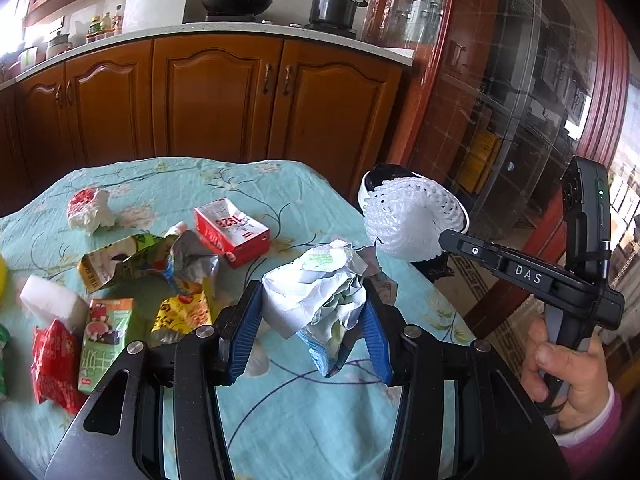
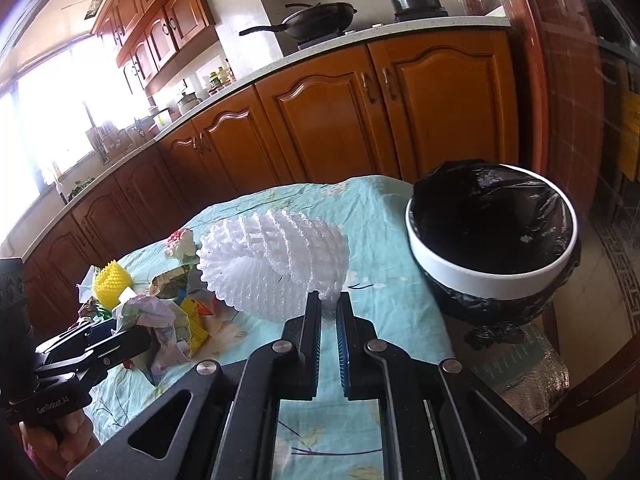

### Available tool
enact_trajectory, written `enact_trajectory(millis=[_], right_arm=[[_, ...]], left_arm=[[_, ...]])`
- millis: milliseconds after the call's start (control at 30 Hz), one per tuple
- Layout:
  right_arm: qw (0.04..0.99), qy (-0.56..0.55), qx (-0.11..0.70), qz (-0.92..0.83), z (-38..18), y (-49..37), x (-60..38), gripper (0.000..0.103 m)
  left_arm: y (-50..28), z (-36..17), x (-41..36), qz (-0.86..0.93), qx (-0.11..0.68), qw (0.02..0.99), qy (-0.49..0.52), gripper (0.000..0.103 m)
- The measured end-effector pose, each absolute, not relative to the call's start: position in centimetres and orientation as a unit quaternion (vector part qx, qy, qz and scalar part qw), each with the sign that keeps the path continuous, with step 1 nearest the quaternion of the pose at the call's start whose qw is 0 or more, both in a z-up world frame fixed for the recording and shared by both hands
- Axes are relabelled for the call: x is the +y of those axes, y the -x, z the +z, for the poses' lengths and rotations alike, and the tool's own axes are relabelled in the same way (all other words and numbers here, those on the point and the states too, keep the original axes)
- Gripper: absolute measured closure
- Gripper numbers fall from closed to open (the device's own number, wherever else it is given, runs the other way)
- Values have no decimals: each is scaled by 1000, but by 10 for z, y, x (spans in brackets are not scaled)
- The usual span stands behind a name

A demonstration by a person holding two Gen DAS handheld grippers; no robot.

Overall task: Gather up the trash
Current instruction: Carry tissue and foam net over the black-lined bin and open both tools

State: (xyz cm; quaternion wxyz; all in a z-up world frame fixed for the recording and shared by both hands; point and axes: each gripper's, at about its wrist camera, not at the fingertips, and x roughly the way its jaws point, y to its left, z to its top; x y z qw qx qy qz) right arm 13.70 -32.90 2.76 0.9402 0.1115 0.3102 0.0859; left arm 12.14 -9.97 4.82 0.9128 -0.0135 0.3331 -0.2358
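My left gripper [image 1: 312,286] is shut on a crumpled wad of white and green paper [image 1: 320,292], held just above the teal floral tablecloth [image 1: 280,400]. In the right wrist view, my right gripper [image 2: 329,298] is shut on the edge of a white foam fruit net [image 2: 272,264], lifted off the cloth. The trash bin [image 2: 492,276], white-rimmed with a black bag liner, stands just off the table's right edge, to the right of the net. From the left wrist view the net [image 1: 408,216] hides most of the bin [image 1: 366,188].
Several pieces of trash lie on the cloth: a red carton [image 1: 232,232], torn snack wrappers [image 1: 136,260], a green drink box [image 1: 104,340], a white foam block [image 1: 52,300], a tissue wad [image 1: 90,210], a yellow spiky ball [image 2: 112,280]. Wooden cabinets [image 1: 216,96] stand behind the table.
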Motion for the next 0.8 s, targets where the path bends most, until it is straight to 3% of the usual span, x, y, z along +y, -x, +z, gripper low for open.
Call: enact_trajectory(millis=[800], right_arm=[[937,-94,334,-41,41,-176,-450,96]], left_arm=[[-250,74,-274,-327,366,870,-50,56]])
